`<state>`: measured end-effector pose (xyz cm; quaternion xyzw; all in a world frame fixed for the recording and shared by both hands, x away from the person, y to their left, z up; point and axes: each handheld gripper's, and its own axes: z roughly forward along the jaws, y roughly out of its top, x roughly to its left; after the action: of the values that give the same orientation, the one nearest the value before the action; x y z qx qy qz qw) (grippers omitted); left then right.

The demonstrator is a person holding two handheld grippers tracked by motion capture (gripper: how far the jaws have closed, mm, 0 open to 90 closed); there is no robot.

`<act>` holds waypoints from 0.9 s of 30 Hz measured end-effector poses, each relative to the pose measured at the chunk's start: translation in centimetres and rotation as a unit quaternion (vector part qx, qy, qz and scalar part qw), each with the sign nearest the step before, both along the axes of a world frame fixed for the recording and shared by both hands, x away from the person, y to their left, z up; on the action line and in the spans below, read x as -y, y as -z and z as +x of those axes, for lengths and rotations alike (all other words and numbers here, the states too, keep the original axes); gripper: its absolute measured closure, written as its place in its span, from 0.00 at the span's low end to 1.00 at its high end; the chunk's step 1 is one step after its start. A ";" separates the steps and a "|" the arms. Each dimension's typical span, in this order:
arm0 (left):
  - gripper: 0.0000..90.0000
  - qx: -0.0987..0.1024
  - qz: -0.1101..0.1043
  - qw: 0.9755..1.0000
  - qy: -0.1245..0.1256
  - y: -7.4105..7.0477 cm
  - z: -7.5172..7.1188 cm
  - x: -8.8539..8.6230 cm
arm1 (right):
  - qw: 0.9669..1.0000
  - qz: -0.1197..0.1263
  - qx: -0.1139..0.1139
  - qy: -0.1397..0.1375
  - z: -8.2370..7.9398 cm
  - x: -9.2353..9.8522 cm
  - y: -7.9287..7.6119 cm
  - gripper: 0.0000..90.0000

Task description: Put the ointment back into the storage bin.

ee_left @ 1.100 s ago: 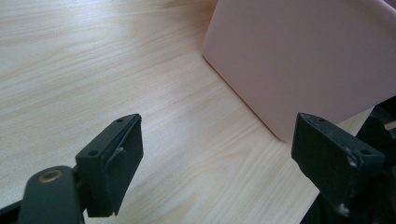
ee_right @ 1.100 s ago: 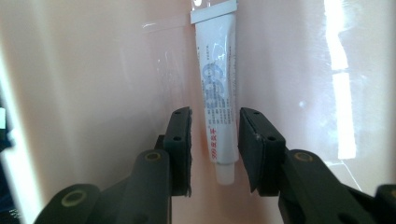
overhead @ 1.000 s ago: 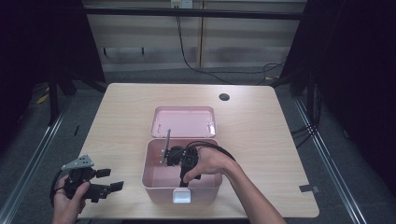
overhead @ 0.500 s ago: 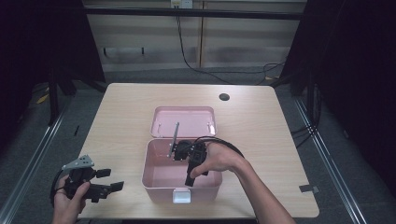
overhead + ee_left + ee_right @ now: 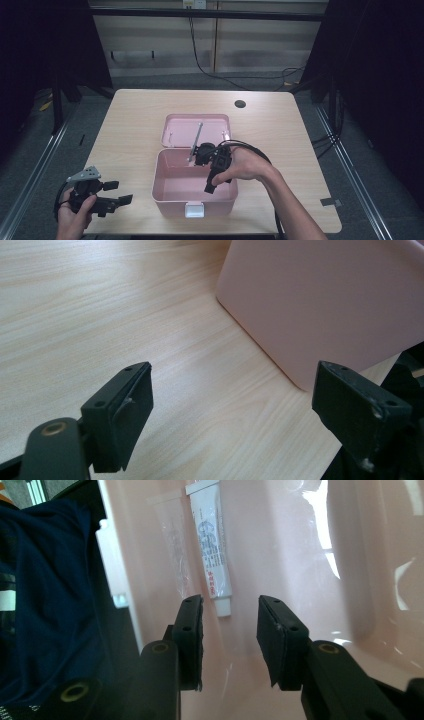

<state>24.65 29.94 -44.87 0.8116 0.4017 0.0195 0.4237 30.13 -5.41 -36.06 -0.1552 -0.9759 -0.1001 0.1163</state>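
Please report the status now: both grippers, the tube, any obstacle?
Left gripper open, beside pink plastic box. Right gripper open, empty, over the box. White tube lying inside, untouched. Nothing in the way.

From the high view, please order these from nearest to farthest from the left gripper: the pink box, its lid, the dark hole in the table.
Measured from the left gripper, at the table's near left corner:
1. Pink box, just to its right at the near edge.
2. Lid, lying open behind the box, mid-table.
3. Dark hole, near the far edge, right of centre.
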 end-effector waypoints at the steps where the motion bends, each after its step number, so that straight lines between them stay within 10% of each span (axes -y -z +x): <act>1: 0.19 0.001 0.000 1.000 0.000 0.0 0.0 0.0 | 1.000 -0.002 0.000 0.005 -0.1 0.1 -0.3 0.71; 27: 0.19 -0.002 0.001 1.000 0.002 0.1 0.0 0.1 | 0.995 0.056 0.046 0.069 -1.4 6.0 -4.2 0.65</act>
<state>24.66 29.87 -44.94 0.8129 0.4007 0.0176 0.4223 28.72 -11.43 -31.82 -0.2107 -0.9600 -0.1695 0.0722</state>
